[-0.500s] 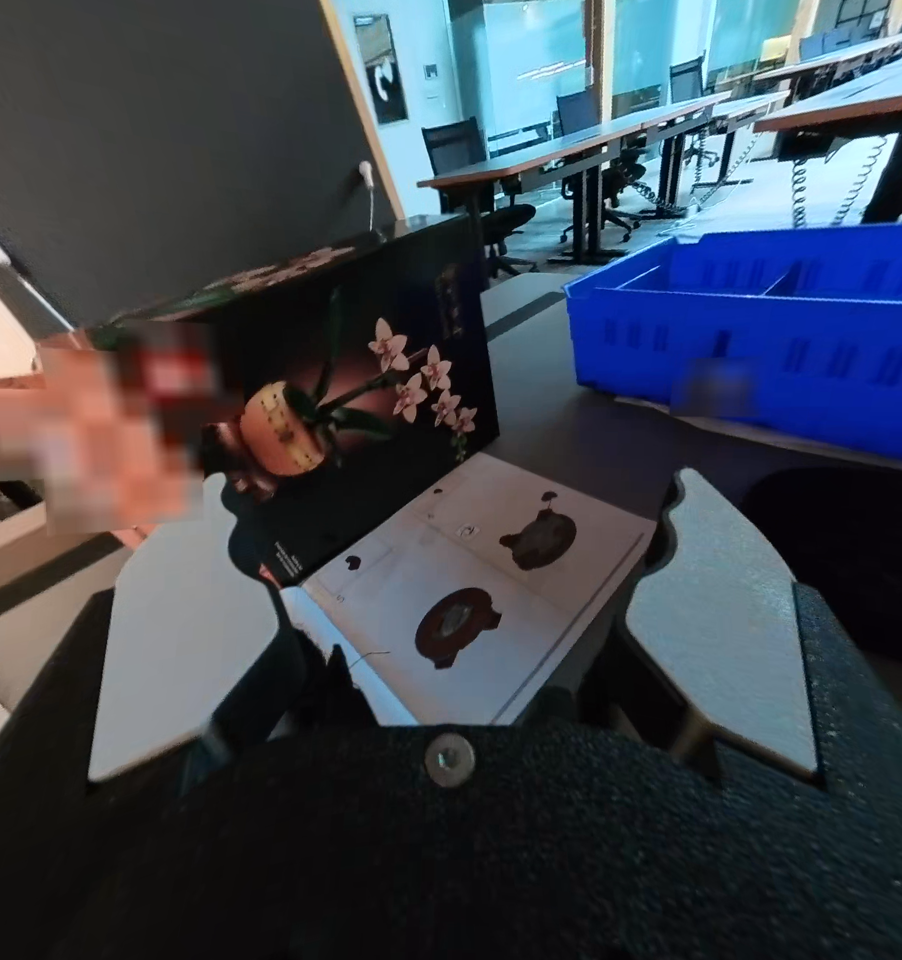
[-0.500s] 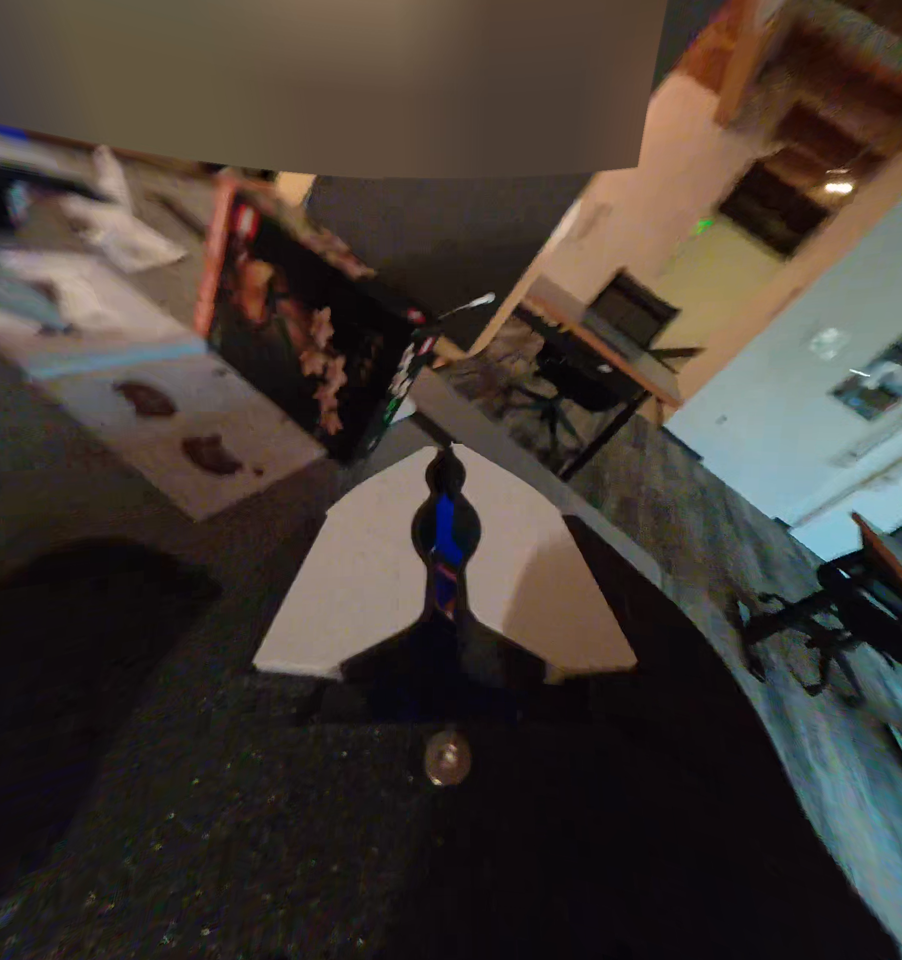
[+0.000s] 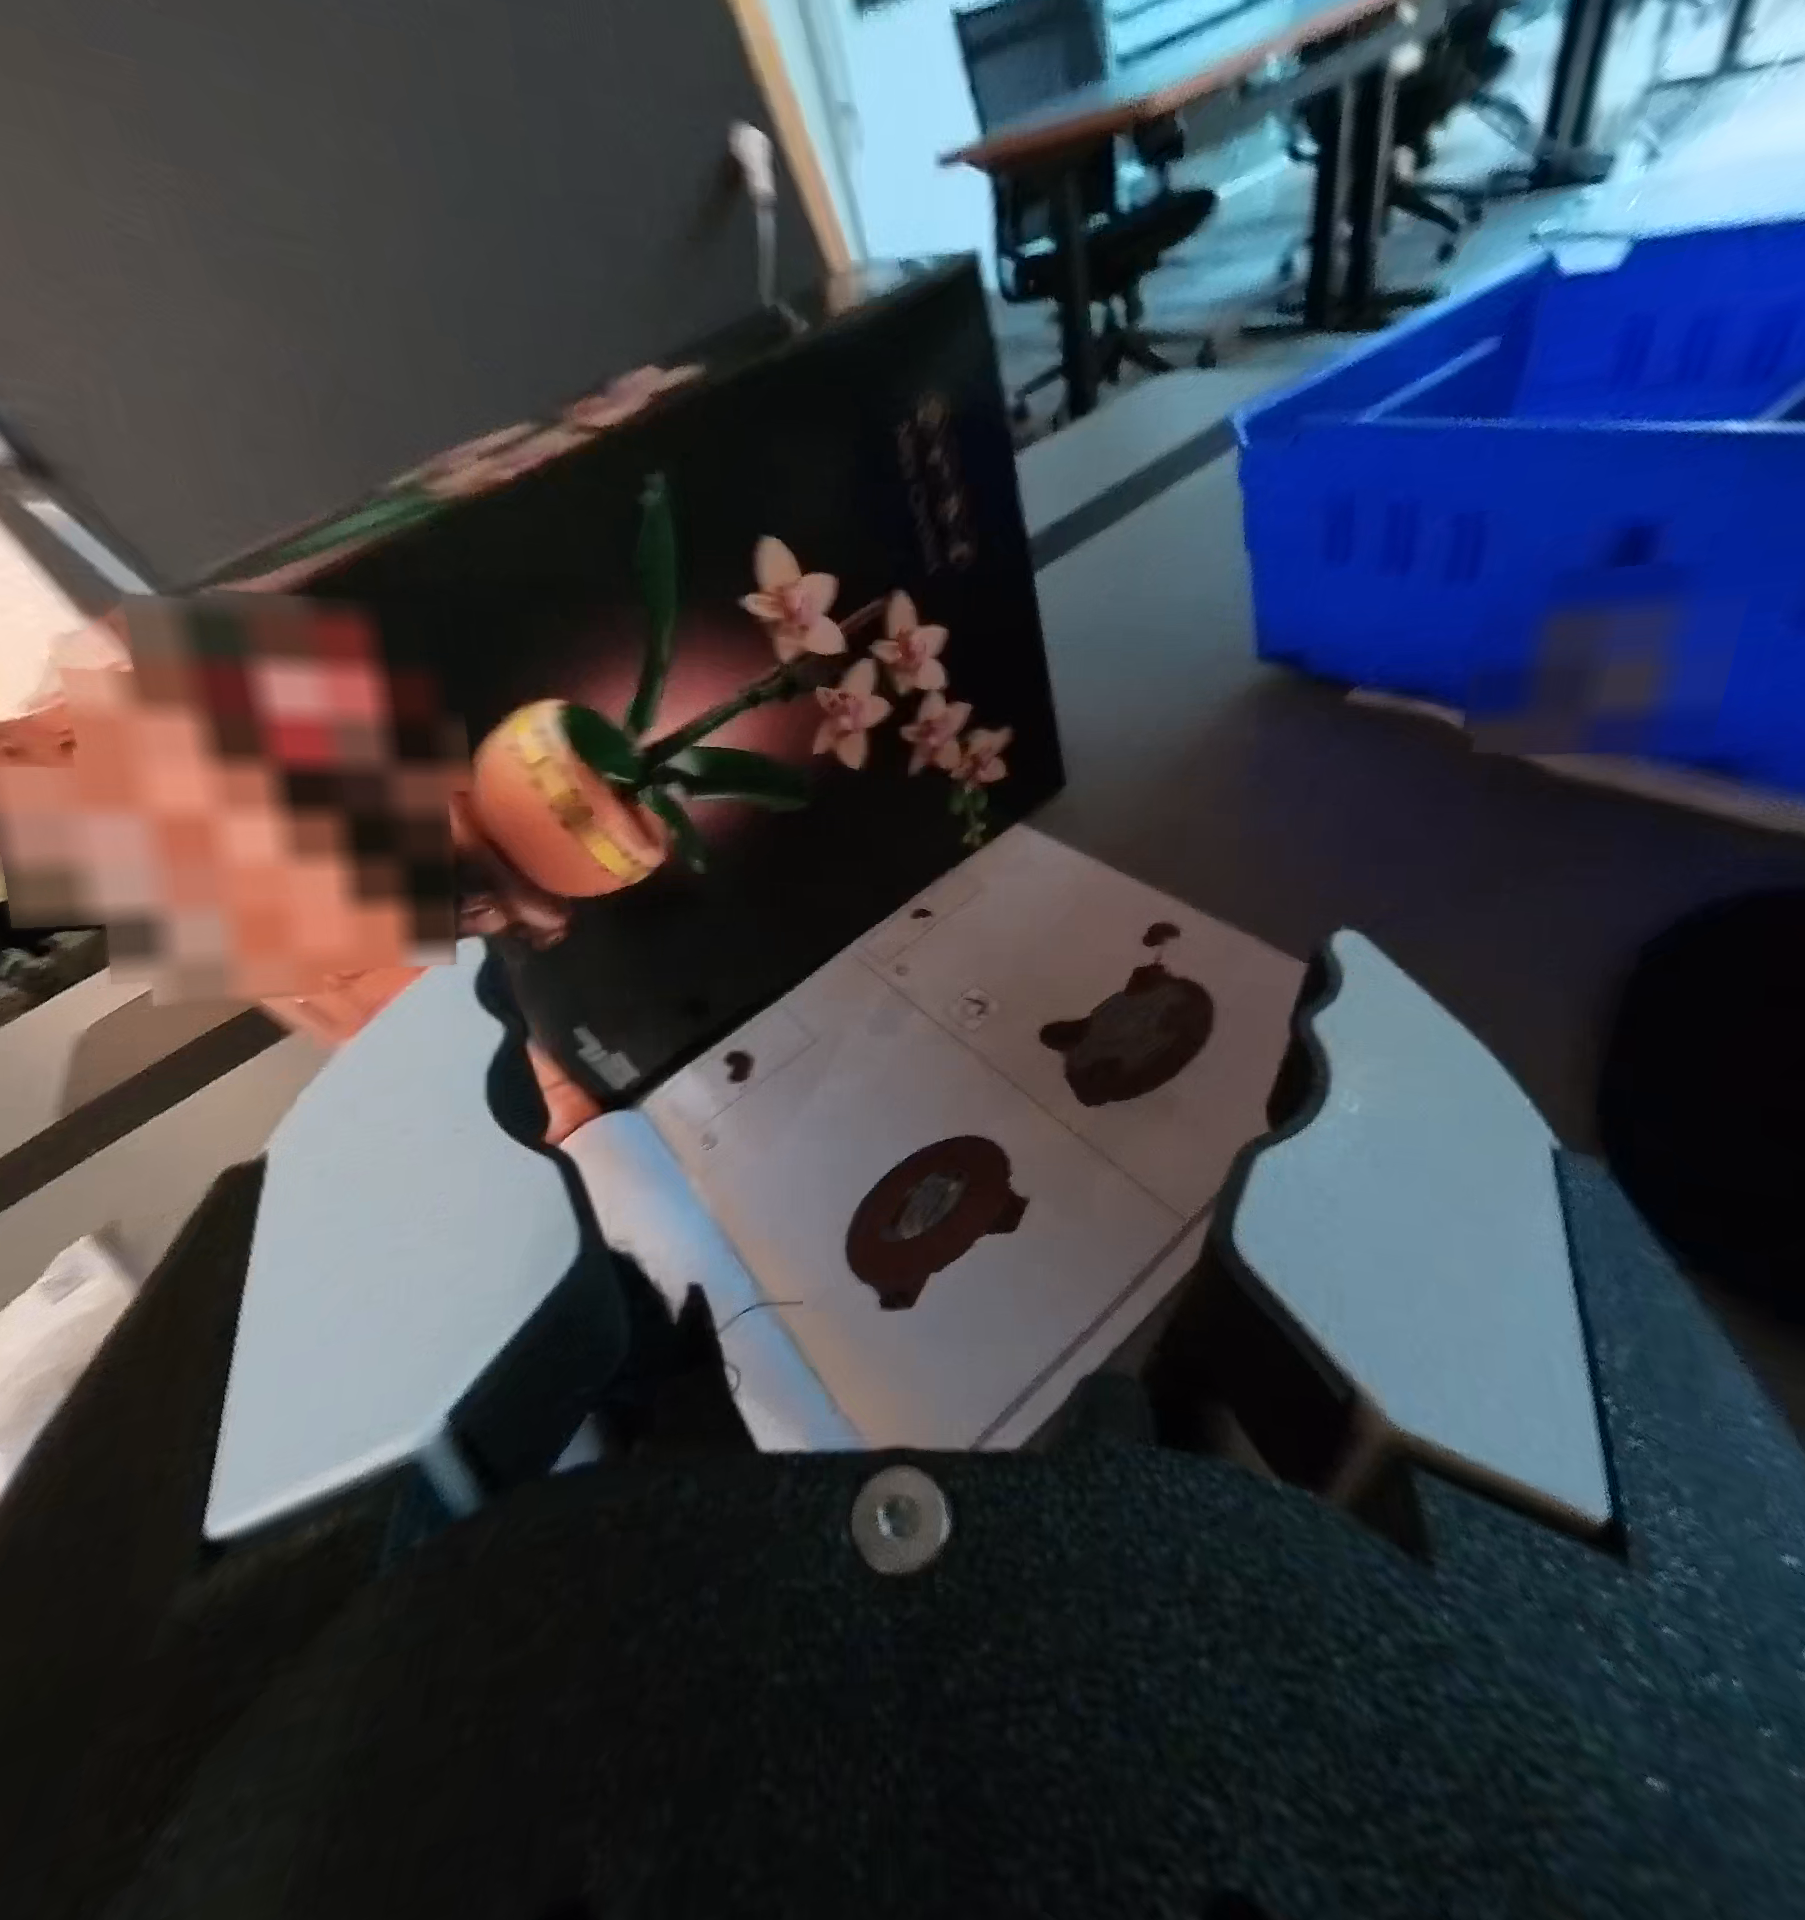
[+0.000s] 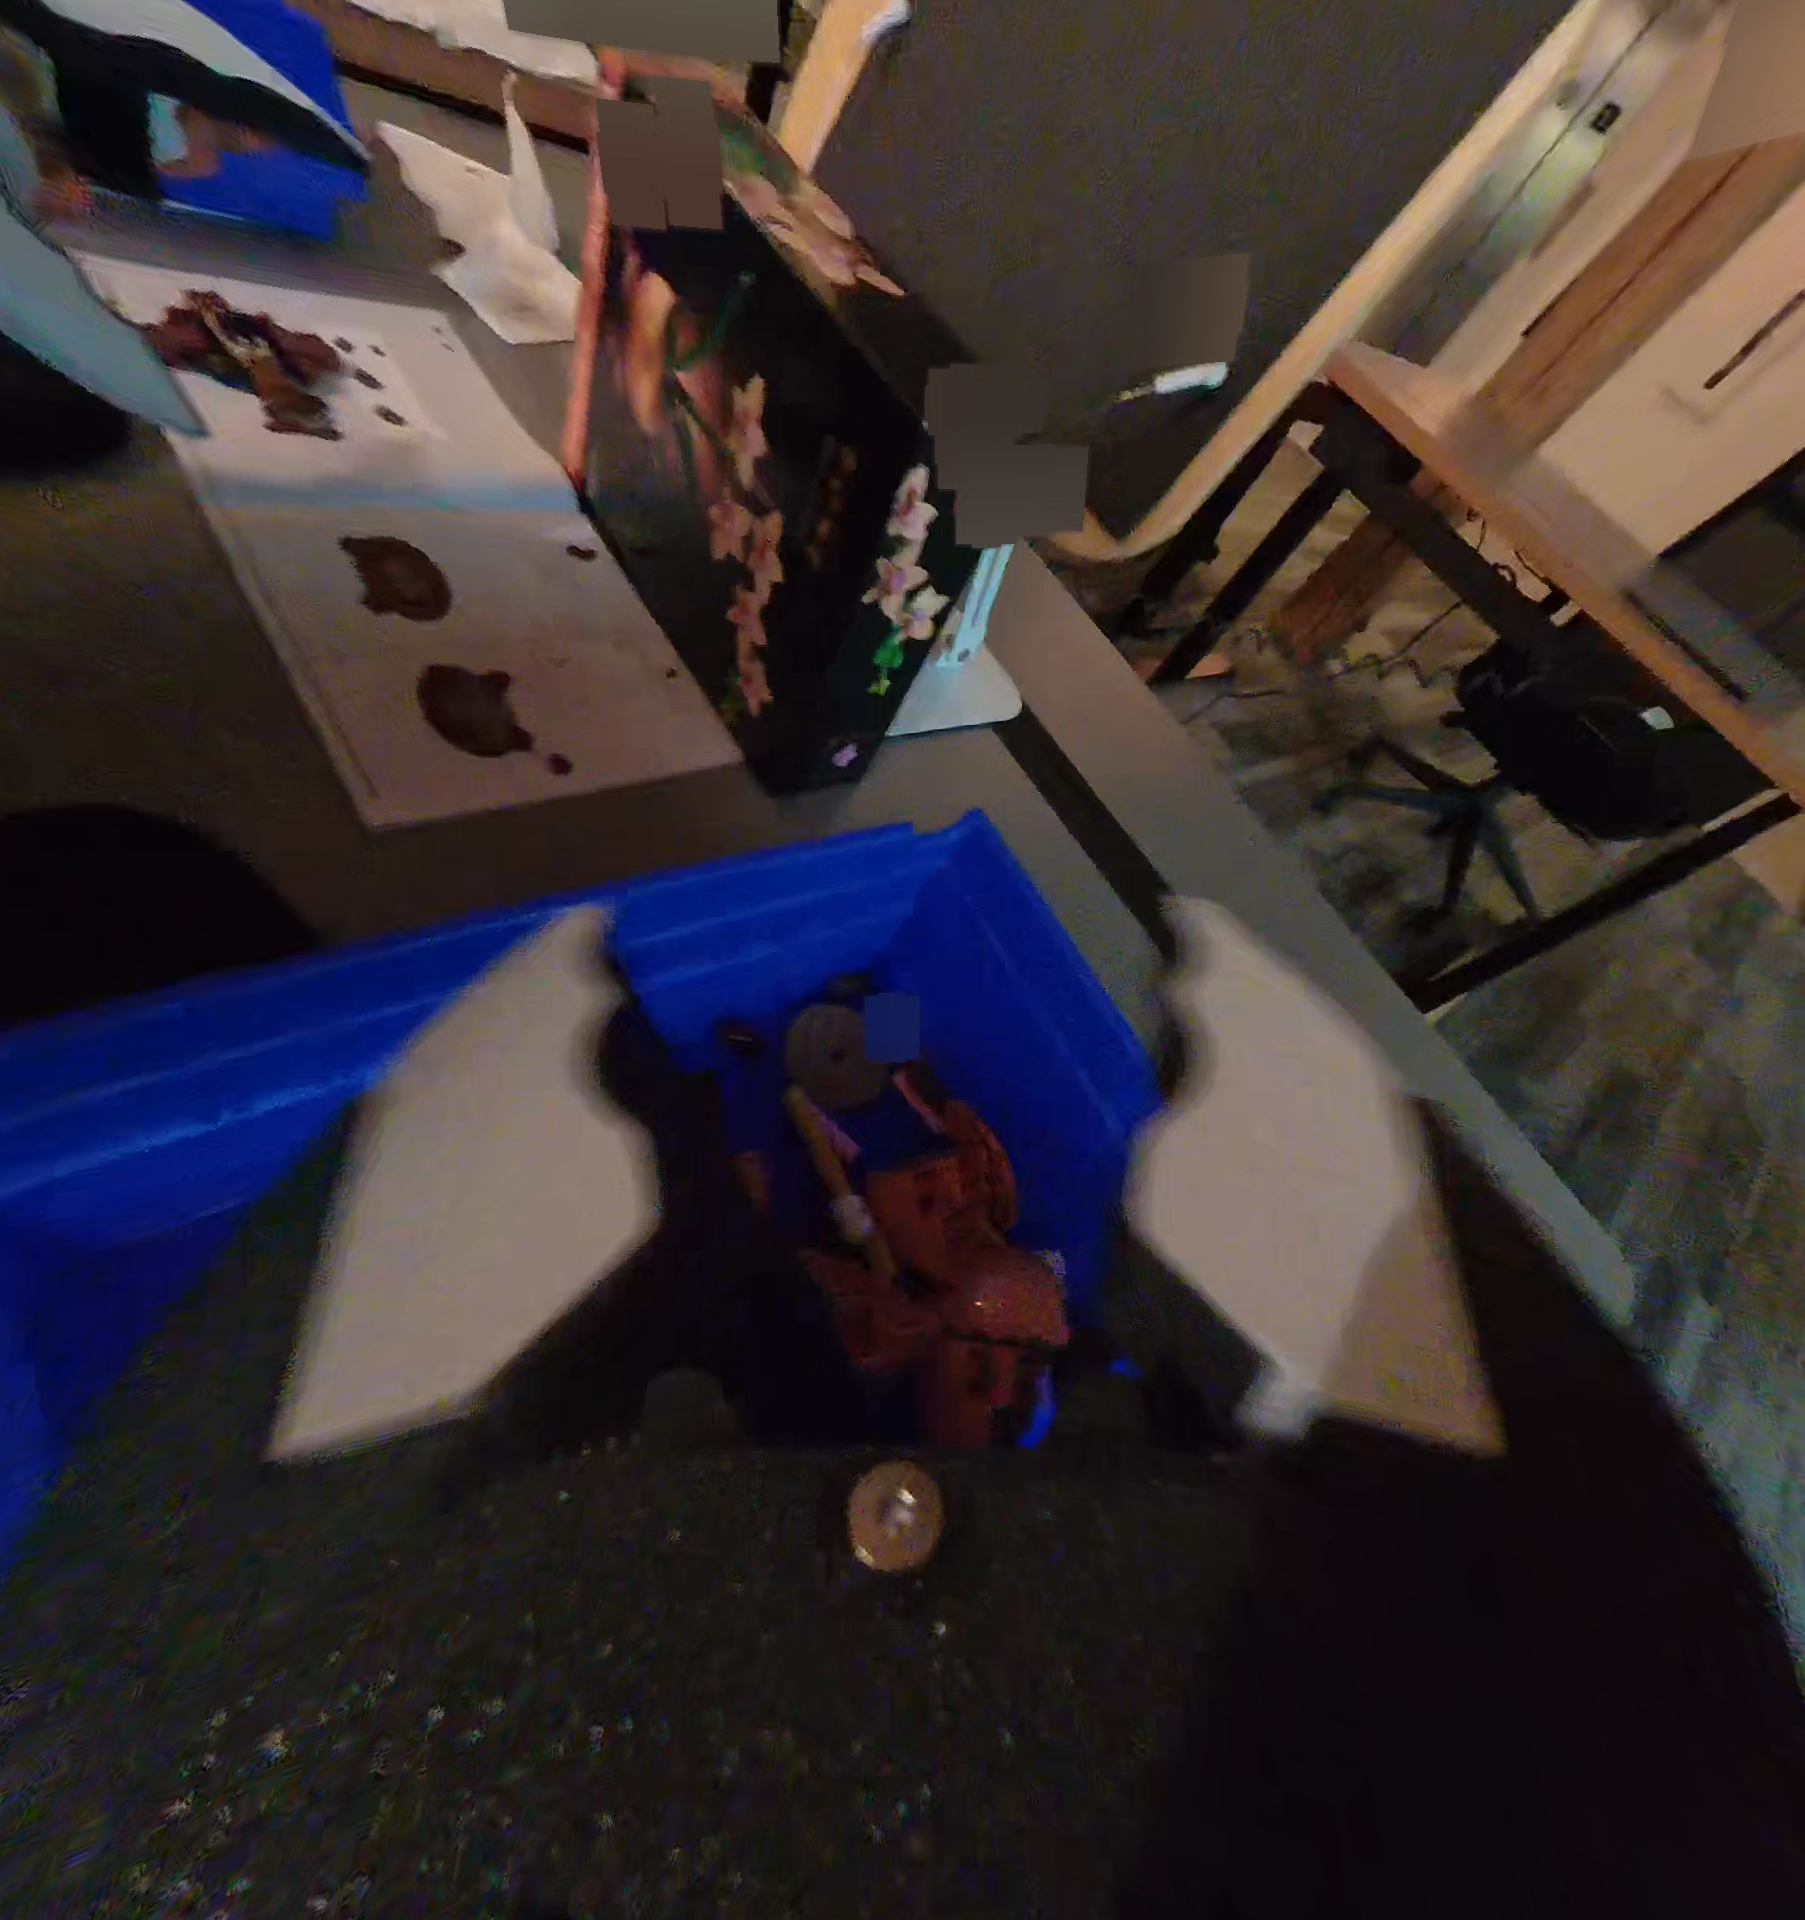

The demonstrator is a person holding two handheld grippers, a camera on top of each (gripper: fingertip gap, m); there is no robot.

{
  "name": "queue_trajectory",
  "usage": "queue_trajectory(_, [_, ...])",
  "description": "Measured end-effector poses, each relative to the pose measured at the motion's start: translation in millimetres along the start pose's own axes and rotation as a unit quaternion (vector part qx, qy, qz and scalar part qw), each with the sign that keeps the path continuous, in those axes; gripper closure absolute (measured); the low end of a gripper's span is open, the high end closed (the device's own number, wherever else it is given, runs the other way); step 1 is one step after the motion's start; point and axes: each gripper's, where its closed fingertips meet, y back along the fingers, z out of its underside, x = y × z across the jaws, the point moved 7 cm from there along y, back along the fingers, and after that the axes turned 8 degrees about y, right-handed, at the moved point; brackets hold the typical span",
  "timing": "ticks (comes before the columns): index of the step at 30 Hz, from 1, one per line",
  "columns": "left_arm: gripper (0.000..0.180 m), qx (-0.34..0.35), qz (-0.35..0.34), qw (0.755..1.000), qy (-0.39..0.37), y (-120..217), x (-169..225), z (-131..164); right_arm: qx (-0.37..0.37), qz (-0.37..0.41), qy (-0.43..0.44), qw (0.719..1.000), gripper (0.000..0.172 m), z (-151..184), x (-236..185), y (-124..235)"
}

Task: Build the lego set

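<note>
The left claw (image 3: 903, 1039) stands wide open with nothing between its pale grey fingers (image 3: 399, 1247), hovering low over a white open instruction booklet printed with brown part drawings (image 3: 981, 1122) that lies flat on the grey desk (image 3: 1293, 790). Just behind the booklet stands a black cardboard box printed with pink orchids in an orange pot (image 3: 763, 717), upright and touching the booklet's far edge. The booklet looks thin, light and floppy; its pages would likely bend and slide, so the stapled spine edge near the claw seems the firmer place to pinch. The box looks stiff and light, best taken across its narrow thickness. The right claw (image 4: 882, 1029) is also spread open and holds nothing; it hangs above a corner compartment of a blue plastic divided bin (image 4: 254, 1060), over a loose heap of small orange and brown plastic pieces (image 4: 919, 1226) lying in the bottom. Those pieces look hard, small and smooth, likely to slip or scatter, so a single piece should be pinched across flat sides.
</note>
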Motion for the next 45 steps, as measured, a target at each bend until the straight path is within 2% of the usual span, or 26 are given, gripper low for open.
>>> queue_trajectory(1, [0.044, -0.010, 0.006, 1.000, -0.001, -1, 3, 1, -0.026, -0.008, 0.004, 1.000, 0.104, 9, 5, -4])
queue_trajectory(3, [0.043, -0.028, 0.009, 0.999, -0.013, -9, 8, -1, -0.087, -0.100, 0.022, 0.991, 0.172, 27, 8, -6])
queue_trajectory(5, [0.043, -0.035, 0.010, 0.999, -0.027, -18, 10, -3, -0.068, -0.146, -0.016, 0.987, 0.172, 32, 15, -12])
queue_trajectory(6, [0.043, -0.041, 0.014, 0.999, -0.029, -25, 12, -2, -0.050, -0.146, -0.020, 0.988, 0.159, 33, 20, -16])
queue_trajectory(7, [0.042, -0.044, 0.018, 0.998, -0.028, -30, 13, 0, -0.044, -0.134, -0.023, 0.990, 0.102, 36, 26, -22])
queue_trajectory(8, [0.041, -0.046, 0.019, 0.998, -0.025, -35, 14, 0, -0.058, -0.127, -0.019, 0.990, 0.060, 42, 31, -28])
queue_trajectory(9, [0.041, -0.048, 0.024, 0.998, -0.024, -38, 15, 1, -0.083, -0.135, 0.000, 0.987, 0.060, 48, 34, -33])
queue_trajectory(10, [0.041, -0.050, 0.024, 0.998, -0.024, -41, 15, 2, -0.104, -0.151, 0.018, 0.983, 0.052, 53, 36, -38])
queue_trajectory(11, [0.041, -0.051, 0.024, 0.998, -0.024, -44, 14, 2, -0.114, -0.175, 0.036, 0.977, 0.056, 55, 37, -42])
queue_trajectory(13, [0.041, -0.053, 0.026, 0.998, -0.023, -47, 11, 4, -0.104, -0.217, 0.053, 0.969, 0.087, 54, 38, -53])
queue_trajectory(14, [0.041, -0.055, 0.025, 0.998, -0.020, -47, 10, 5, -0.113, -0.245, 0.055, 0.961, 0.119, 53, 39, -57])
queue_trajectory(15, [0.041, -0.055, 0.025, 0.998, -0.014, -48, 8, 7, -0.127, -0.292, 0.060, 0.946, 0.134, 54, 38, -63])
queue_trajectory(16, [0.041, -0.054, 0.025, 0.998, -0.008, -48, 6, 8, -0.140, -0.355, 0.064, 0.922, 0.151, 57, 34, -68])
queue_trajectory(17, [0.041, -0.053, 0.024, 0.998, -0.002, -48, 5, 10, -0.162, -0.416, 0.072, 0.892, 0.161, 61, 28, -73])
queue_trajectory(21, [0.043, -0.045, 0.009, 0.999, 0.000, -41, -1, 12, -0.299, -0.541, 0.131, 0.775, 0.145, 91, 1, -92])
queue_trajectory(24, [0.045, -0.043, 0.002, 0.999, 0.002, -36, -4, 15, -0.343, -0.547, 0.199, 0.737, 0.136, 105, -11, -98])
queue_trajectory(28, [0.045, -0.032, 0.000, 0.999, 0.016, -32, -6, 17, -0.308, -0.536, 0.218, 0.755, 0.142, 109, -23, -104])
queue_trajectory(30, [0.046, -0.025, 0.001, 1.000, 0.016, -32, -7, 15, -0.311, -0.525, 0.241, 0.755, 0.153, 118, -27, -104])
queue_trajectory(33, [0.046, -0.016, 0.004, 1.000, 0.013, -26, -6, 11, -0.290, -0.509, 0.209, 0.783, 0.155, 109, -17, -98])
queue_trajectory(37, [0.048, 0.012, 0.006, 1.000, 0.021, -12, -6, 4, -0.175, -0.435, 0.073, 0.880, 0.154, 60, 7, -88])
queue_trajectory(39, [0.059, 0.038, 0.030, 0.998, 0.036, -1, -3, 1, -0.081, -0.374, -0.019, 0.924, 0.154, 23, 14, -84])
queue_trajectory(40, [0.066, 0.053, 0.052, 0.996, 0.046, 4, 1, -1, -0.032, -0.344, -0.071, 0.936, 0.154, 2, 14, -83])
queue_trajectory(42, [0.076, 0.073, 0.102, 0.990, 0.060, 14, 10, -3, 0.052, -0.284, -0.172, 0.942, 0.155, -38, 6, -82])
queue_trajectory(45, [0.082, 0.101, 0.137, 0.983, 0.066, 26, 18, -2, 0.140, -0.227, -0.286, 0.921, 0.155, -92, -31, -86])
